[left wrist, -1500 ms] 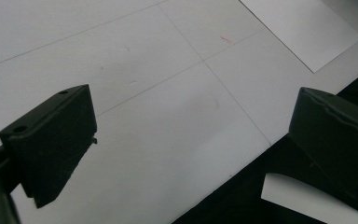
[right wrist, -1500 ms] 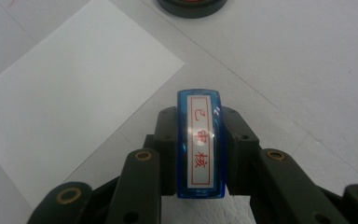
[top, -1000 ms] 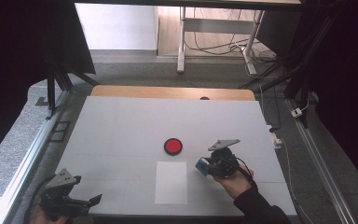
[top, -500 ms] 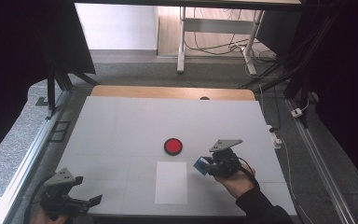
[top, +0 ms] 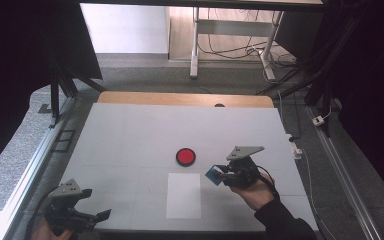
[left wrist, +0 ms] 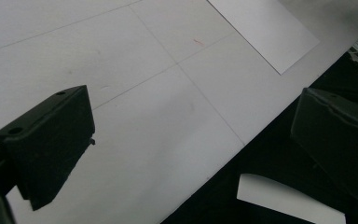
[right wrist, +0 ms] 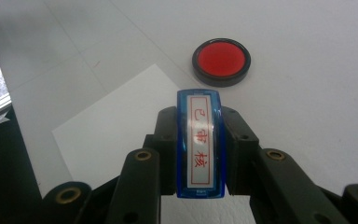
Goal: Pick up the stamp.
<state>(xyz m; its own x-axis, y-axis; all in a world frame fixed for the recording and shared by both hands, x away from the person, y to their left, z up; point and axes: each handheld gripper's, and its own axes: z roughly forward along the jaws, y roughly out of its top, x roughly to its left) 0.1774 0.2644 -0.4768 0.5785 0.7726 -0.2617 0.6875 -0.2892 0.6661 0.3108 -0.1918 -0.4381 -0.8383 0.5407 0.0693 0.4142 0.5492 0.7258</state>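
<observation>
Right gripper (top: 219, 174) with the blue stamp (top: 212, 173) has drifted slightly back toward the person and a touch left, now just right of the white paper sheet (top: 183, 195), a bit farther from the red ink pad (top: 185, 156). Left gripper (top: 97, 215) at the near left corner of the surface (top: 130, 135) shifted only slightly, sitting a little lower toward the edge.

High view looks down on the table (top: 130, 130); both gripper views skim it close.
</observation>
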